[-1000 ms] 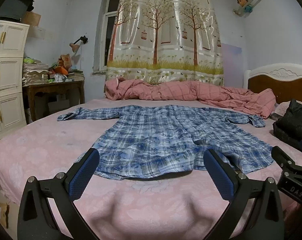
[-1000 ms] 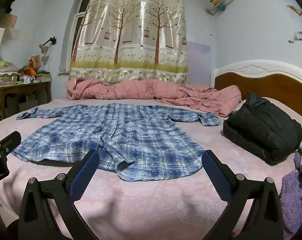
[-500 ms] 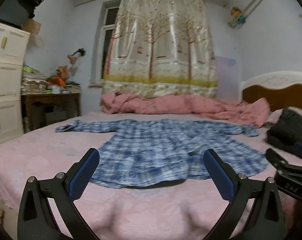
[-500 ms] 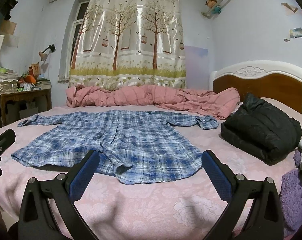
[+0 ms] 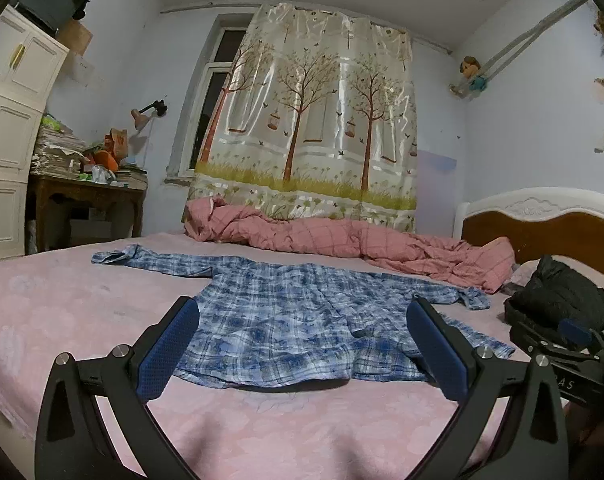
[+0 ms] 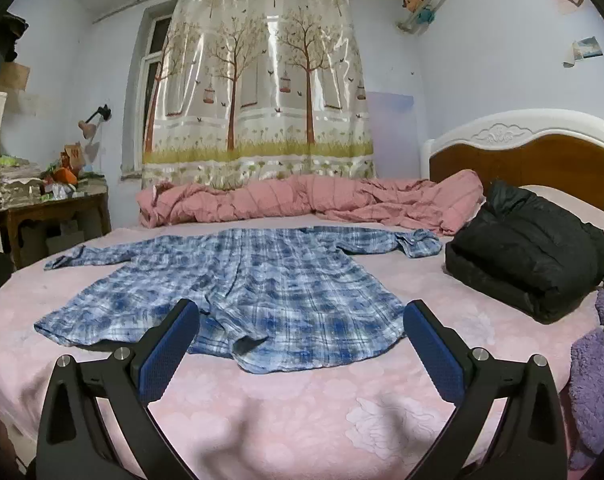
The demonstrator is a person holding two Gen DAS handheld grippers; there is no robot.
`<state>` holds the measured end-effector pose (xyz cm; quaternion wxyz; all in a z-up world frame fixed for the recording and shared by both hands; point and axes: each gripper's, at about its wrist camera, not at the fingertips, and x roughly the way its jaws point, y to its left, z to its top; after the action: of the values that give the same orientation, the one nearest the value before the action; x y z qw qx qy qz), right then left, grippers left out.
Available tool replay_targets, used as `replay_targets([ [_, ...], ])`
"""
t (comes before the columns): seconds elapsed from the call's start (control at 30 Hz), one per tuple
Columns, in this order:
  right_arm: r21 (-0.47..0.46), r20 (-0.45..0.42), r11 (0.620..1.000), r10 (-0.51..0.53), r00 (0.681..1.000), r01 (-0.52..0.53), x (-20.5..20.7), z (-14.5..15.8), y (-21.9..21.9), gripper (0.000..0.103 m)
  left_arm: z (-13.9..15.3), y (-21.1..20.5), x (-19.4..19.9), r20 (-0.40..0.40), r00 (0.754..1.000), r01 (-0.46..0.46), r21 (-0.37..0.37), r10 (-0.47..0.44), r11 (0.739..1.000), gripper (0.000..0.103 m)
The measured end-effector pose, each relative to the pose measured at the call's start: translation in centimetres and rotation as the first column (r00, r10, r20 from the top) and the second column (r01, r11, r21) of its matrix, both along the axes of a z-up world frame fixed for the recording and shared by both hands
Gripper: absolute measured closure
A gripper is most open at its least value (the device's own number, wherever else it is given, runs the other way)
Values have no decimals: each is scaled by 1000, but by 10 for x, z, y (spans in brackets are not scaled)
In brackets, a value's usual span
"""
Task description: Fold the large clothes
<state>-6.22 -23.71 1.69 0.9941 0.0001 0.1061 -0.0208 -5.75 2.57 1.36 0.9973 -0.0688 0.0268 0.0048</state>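
Shirt (image 6: 254, 284) lies flat on your pink bed (image 6: 302, 412), hem nearest you, collar end toward the rumpled pink quilt (image 6: 310, 200); its sleeves stretch left and right, so the long axis runs across. Your left gripper (image 5: 302, 344) and right gripper (image 6: 300, 346) both hover spread wide, empty, just short of the hem. Bare sheet lies before the hem; a black jacket (image 6: 530, 252) crowds the right side.
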Motion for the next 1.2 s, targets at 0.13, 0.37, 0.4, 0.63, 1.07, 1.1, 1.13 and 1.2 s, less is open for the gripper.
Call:
replay_targets([
  [0.13,-26,-18,1000,-12,1000,11,3,0,-1,0,1,-5,4,-42,999,-3,23,4,1000,0],
  [0.37,-35,-57,999,-3,998,1,8,1,-7,0,10,-3,14,-101,995,16,-1,-16,1000,0],
  [0.4,-29,-63,1000,1,998,-3,8,2,-9,0,12,-4,14,-103,995,11,10,-9,1000,0],
  [0.63,21,-102,999,49,994,-48,18,5,-13,0,17,-8,21,-124,991,-25,121,40,992,0],
  [1.07,186,-299,972,198,934,-147,77,-29,-56,7,-31,24,83,-395,913,-40,167,104,985,0],
  [1.1,192,-325,972,197,925,-139,85,-33,-61,8,-37,29,87,-415,904,-46,151,105,987,0],
  [1.13,194,-347,972,193,918,-131,91,-37,-65,12,-44,33,91,-434,896,-41,119,90,992,0],
  [1.2,210,-382,969,200,902,-126,99,-44,-73,15,-56,41,96,-473,881,-4,37,21,999,0],
])
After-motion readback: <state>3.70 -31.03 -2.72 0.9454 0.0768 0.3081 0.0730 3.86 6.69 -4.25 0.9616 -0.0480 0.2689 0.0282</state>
